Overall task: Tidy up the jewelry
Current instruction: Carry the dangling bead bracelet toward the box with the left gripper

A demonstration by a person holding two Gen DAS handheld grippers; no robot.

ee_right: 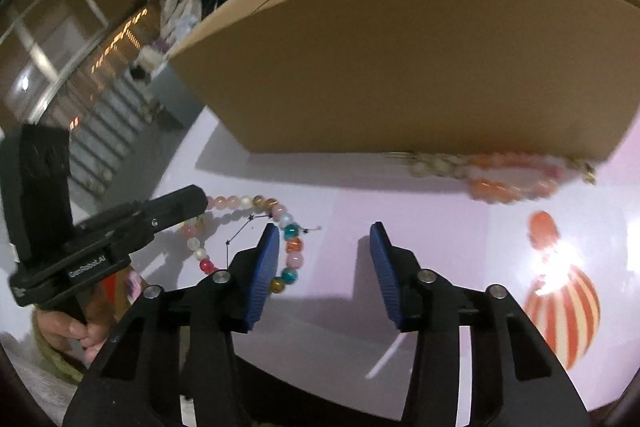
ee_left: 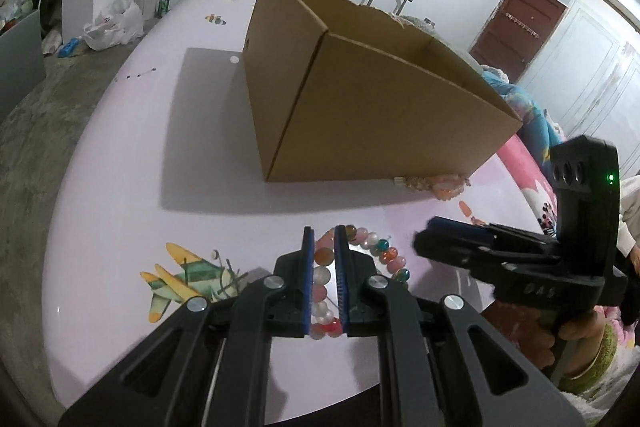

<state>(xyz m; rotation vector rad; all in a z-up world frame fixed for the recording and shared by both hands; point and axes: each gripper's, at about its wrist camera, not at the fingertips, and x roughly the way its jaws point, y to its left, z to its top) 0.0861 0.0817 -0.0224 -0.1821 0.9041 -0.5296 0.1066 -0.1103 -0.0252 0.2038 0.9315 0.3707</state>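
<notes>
Left tongs [ee_left: 324, 233] are closed on the multicoloured bead bracelet [ee_left: 384, 255], which lies on the pink worktop [ee_left: 120, 187] before the cardboard box [ee_left: 360, 107]. Right tongs [ee_right: 324, 231] stand half open and empty, just beside the bracelet. Peach bead strand [ee_right: 500, 179] lies against the box.

Surface: pale pink table [ee_left: 120, 167], cartoon prints
On it: cardboard box [ee_left: 380, 115]; multicoloured bead bracelet [ee_right: 294, 247]; orange-cream bead bracelet [ee_right: 492, 183] against the box base
</notes>
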